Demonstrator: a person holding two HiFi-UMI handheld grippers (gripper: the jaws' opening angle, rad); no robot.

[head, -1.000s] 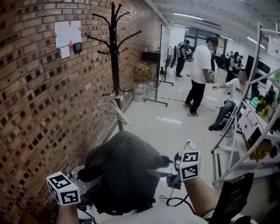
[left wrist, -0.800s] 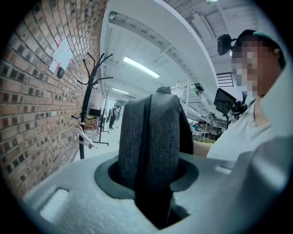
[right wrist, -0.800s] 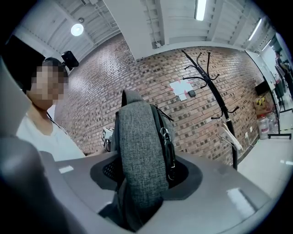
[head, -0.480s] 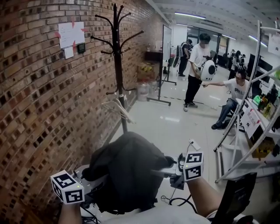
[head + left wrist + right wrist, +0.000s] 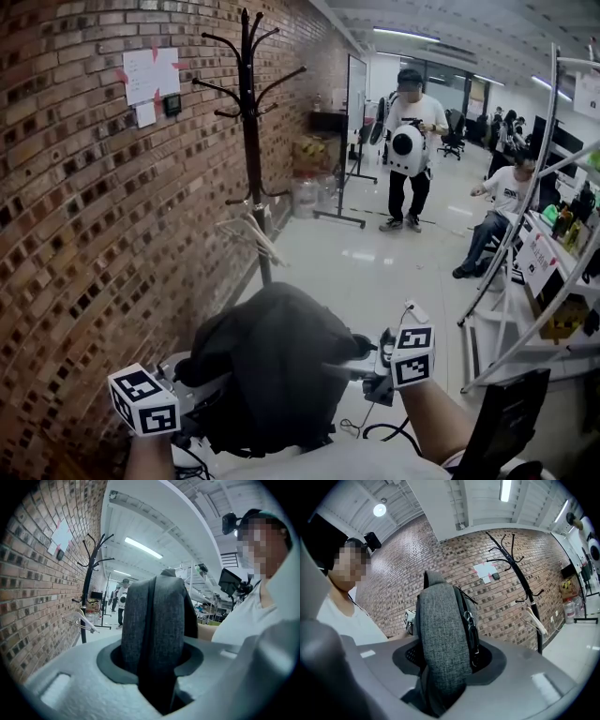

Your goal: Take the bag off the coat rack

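Observation:
A dark grey bag (image 5: 267, 366) hangs off the rack, low in the head view, held between my two grippers. My left gripper (image 5: 192, 408) is shut on its left side; in the left gripper view a grey fabric fold of the bag (image 5: 154, 616) fills the left gripper (image 5: 152, 670). My right gripper (image 5: 367, 364) is shut on the bag's right side; the padded grey bag edge (image 5: 440, 630) with a zipper pull sits in the right gripper (image 5: 443, 670). The black coat rack (image 5: 249, 141) stands bare of bags against the brick wall ahead, also showing as the coat rack (image 5: 86, 597) and coat rack (image 5: 520, 578).
The brick wall (image 5: 84, 244) runs close along my left. Pale hangers (image 5: 251, 236) stick out low on the rack. A white shelf frame (image 5: 525, 272) stands at right. A standing person (image 5: 409, 150) and a seated person (image 5: 497, 216) are further down the floor, near a board on a stand (image 5: 349, 122).
The bag and both grippers stay nearly in place. The standing person in the background has turned and walked left and further away.

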